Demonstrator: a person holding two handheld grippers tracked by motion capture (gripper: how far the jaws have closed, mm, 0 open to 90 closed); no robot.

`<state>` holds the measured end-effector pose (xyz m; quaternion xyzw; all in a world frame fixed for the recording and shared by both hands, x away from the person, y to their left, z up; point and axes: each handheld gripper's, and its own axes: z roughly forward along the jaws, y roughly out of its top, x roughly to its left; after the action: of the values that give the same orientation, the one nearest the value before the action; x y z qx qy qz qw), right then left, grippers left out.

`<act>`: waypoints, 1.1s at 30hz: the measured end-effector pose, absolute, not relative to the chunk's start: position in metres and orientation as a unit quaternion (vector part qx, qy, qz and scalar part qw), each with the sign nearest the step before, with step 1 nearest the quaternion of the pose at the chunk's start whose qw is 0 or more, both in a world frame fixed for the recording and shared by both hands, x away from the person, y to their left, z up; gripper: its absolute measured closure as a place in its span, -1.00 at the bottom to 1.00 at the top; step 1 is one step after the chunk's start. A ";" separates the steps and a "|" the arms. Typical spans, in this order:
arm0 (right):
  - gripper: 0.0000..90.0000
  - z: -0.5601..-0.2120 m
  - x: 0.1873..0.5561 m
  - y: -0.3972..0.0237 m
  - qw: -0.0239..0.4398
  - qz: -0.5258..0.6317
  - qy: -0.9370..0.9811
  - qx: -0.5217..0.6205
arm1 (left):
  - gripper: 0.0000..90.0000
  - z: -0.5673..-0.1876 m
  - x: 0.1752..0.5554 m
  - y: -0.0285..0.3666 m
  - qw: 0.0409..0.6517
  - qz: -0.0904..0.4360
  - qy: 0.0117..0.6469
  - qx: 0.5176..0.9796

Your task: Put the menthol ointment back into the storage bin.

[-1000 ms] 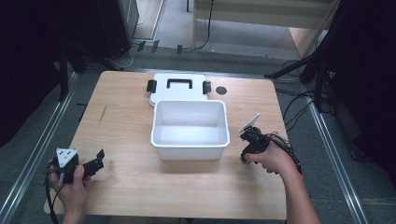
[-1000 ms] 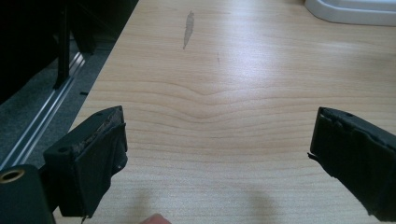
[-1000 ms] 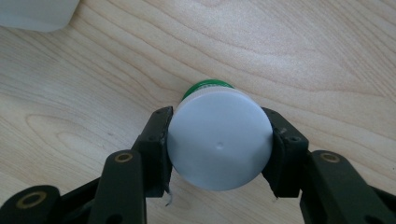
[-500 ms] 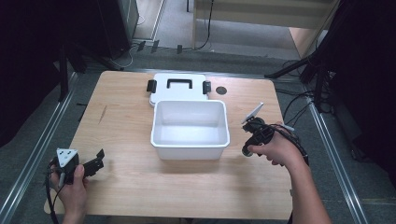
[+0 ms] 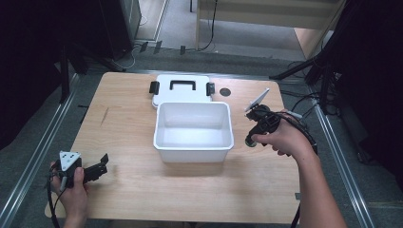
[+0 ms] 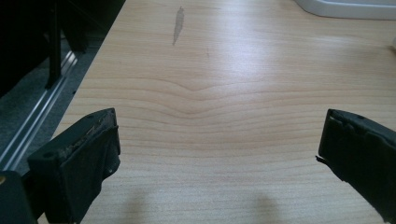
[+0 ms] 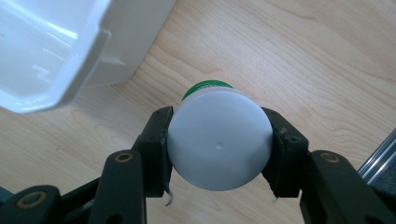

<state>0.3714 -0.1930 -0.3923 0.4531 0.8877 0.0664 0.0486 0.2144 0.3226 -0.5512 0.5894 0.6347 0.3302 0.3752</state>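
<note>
White-capped bottle [image 7: 219, 140] clamped between jaws of right hand-held gripper [image 7: 220, 144], above table [image 7: 289, 56] beside white bin [image 7: 70, 51]

The white cap [image 7: 219, 139] hides nearly all of the green bottle [image 7: 207, 86] beneath; the white bin [image 7: 56, 46] runs off the frame's edge

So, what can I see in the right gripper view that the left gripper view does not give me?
The right gripper view alone has the right gripper with its jaws shut on a white-capped bottle, whose green body peeks out past the cap, and a corner of the white bin beside it. The left gripper view alone has the left gripper with jaws wide apart and nothing between them, a grey smear on the wood, and the metal rail past the table's edge. Both show the wooden table.
</note>
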 end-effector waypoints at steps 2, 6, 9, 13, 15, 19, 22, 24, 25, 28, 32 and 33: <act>0.14 -0.387 0.374 -0.191 0.049 0.069 0.888 0.452 | -1.00 -0.551 0.215 0.323 0.374 0.330 0.637 0.588; 0.14 -0.375 0.379 -0.186 0.051 0.075 0.888 0.451 | -1.00 -0.551 0.215 0.322 0.370 0.329 0.637 0.591; 0.14 -0.367 0.382 -0.181 0.056 0.076 0.888 0.451 | -1.00 -0.551 0.215 0.323 0.372 0.329 0.638 0.589; 0.14 -0.357 0.386 -0.175 0.062 0.074 0.891 0.443 | -1.00 -0.551 0.215 0.323 0.373 0.329 0.638 0.588; 0.14 -0.352 0.387 -0.172 0.062 0.074 0.891 0.444 | -1.00 -0.551 0.216 0.323 0.372 0.328 0.639 0.588; 0.14 -0.345 0.389 -0.164 0.065 0.077 0.893 0.439 | -1.00 -0.551 0.216 0.323 0.373 0.328 0.639 0.587; 0.14 -0.340 0.390 -0.157 0.066 0.081 0.896 0.433 | -1.00 -0.551 0.216 0.323 0.373 0.327 0.640 0.587; 0.14 -0.338 0.391 -0.153 0.065 0.083 0.897 0.429 | -1.00 -0.551 0.216 0.323 0.373 0.326 0.640 0.587; 0.14 -0.338 0.391 -0.153 0.065 0.083 0.897 0.429 | -1.00 -0.551 0.215 0.323 0.373 0.326 0.640 0.587; 0.14 -0.337 0.392 -0.143 0.058 0.081 0.902 0.420 | -1.00 -0.551 0.216 0.324 0.374 0.325 0.641 0.587; 0.14 -0.336 0.394 -0.133 0.049 0.083 0.905 0.414 | -1.00 -0.551 0.216 0.324 0.374 0.325 0.641 0.587; 0.14 -0.336 0.394 -0.131 0.049 0.085 0.907 0.409 | -1.00 -0.551 0.216 0.324 0.374 0.325 0.641 0.587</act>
<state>0.3942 -0.1311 -0.3362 0.4093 0.9072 0.0846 0.0489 0.2157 0.3236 -0.5512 0.5867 0.6406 0.3250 0.3740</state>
